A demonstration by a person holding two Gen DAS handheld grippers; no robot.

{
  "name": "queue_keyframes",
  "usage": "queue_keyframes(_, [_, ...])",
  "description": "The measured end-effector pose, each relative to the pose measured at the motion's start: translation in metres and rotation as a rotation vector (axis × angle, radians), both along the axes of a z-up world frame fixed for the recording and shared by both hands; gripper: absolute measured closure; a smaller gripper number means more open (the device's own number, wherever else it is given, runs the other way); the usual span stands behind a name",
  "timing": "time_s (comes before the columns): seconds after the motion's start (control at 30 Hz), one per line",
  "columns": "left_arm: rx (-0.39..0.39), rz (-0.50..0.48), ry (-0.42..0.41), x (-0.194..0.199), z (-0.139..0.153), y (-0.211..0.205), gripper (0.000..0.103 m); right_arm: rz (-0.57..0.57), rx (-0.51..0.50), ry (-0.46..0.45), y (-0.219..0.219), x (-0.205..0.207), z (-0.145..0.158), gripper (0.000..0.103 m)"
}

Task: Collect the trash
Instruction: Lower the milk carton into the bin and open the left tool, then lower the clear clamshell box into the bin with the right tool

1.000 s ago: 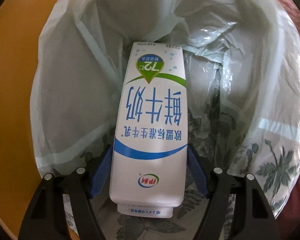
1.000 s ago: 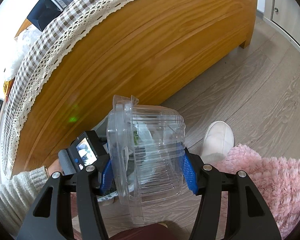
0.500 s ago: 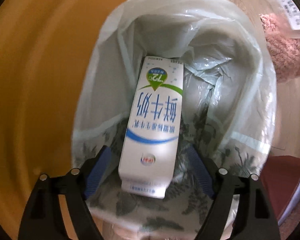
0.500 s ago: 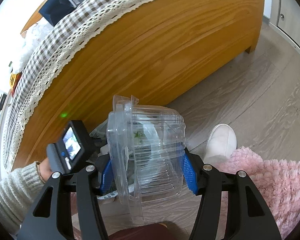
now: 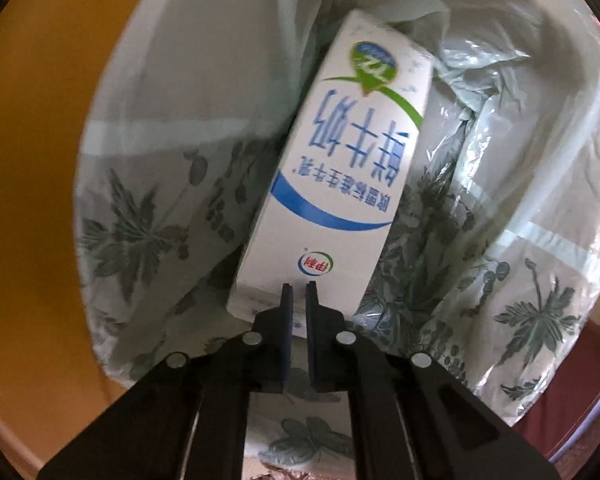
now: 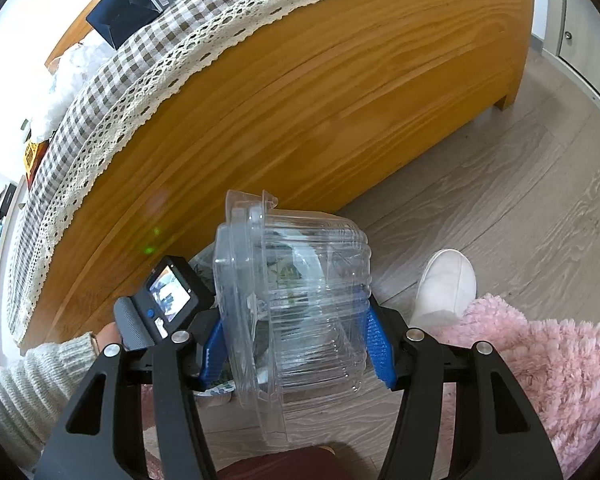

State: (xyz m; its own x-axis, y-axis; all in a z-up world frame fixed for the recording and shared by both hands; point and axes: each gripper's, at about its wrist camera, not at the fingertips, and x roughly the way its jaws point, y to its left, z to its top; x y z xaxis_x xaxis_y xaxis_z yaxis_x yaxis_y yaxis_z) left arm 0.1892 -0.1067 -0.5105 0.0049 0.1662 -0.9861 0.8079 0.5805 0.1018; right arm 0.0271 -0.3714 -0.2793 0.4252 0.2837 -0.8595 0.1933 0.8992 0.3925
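Left gripper point(image 5: 295, 292): blue-padded fingers drawn together, only a thin slit between them, nothing clasped. Pointed down into the bin.

Milk carton point(image 5: 340, 176): white, blue and green print, blue Chinese lettering upside down to the camera. Lies loose inside the bin liner point(image 5: 148, 128), tilted, its near end just beyond the left fingertips, its far end deep in the bin. Free of the pads.

Bin liner: pale translucent plastic, crumpled on the right side, draped over a bin with a grey leaf and flower pattern point(image 5: 536, 320). Yellow-orange wooden surface point(image 5: 32, 160) beside the bin on the left of this view.

Right gripper point(image 6: 296, 344): fingers set moderately apart, blue pads point(image 6: 376, 344) pressed on both sides of a clear plastic clamshell container point(image 6: 296, 300). Container held clamped, tilted, its lipped rim toward the left; contents hard to make out through the plastic.

Beyond it: the left gripper's body with a small lit screen point(image 6: 168, 296), held by a hand in a cream knitted sleeve point(image 6: 28, 380). Wooden bed frame point(image 6: 300, 100) with checked, lace-edged cover point(image 6: 140, 64). Grey wood floor point(image 6: 480, 184). White slipper point(image 6: 446, 284) touching a pink fluffy rug point(image 6: 540, 368).
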Motion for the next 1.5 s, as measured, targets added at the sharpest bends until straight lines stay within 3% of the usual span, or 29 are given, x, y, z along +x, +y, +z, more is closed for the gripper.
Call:
queue_keyframes(0.27, [-0.043,0.065,-0.004,0.007,0.0,0.014,0.099,0.098,-0.061,-0.019,0.025,0.002,0.007,0.046])
queue_keyframes(0.37, [-0.07,0.069,-0.021,0.003,0.029,0.013,0.099,0.189,-0.107,0.018,0.048,0.01,0.001,0.046])
queue_keyframes(0.43, [-0.078,0.069,-0.04,0.003,0.034,0.014,0.099,0.235,-0.138,0.036,0.061,0.016,-0.005,0.046])
queue_keyframes(0.53, [-0.086,0.1,-0.057,0.01,0.045,0.021,0.099,0.322,-0.229,0.082,0.089,0.029,-0.024,0.046])
queue_keyframes(0.6, [-0.092,0.115,-0.05,0.018,0.037,0.018,0.099,0.358,-0.268,0.117,0.103,0.035,-0.038,0.046])
queue_keyframes(0.8, [-0.039,0.046,-0.126,0.017,0.027,0.014,0.099,0.45,-0.427,0.227,0.143,0.054,-0.083,0.046])
queue_keyframes(1.03, [-0.023,0.042,-0.188,0.018,0.031,0.007,0.096,0.479,-0.516,0.376,0.156,0.064,-0.126,0.046])
queue_keyframes(1.37, [-0.009,0.064,-0.215,0.027,0.036,0.01,0.096,0.454,-0.517,0.47,0.154,0.076,-0.158,0.046])
queue_keyframes(1.5, [-0.006,0.06,-0.22,0.028,0.035,0.009,0.096,0.444,-0.522,0.49,0.153,0.086,-0.157,0.046])
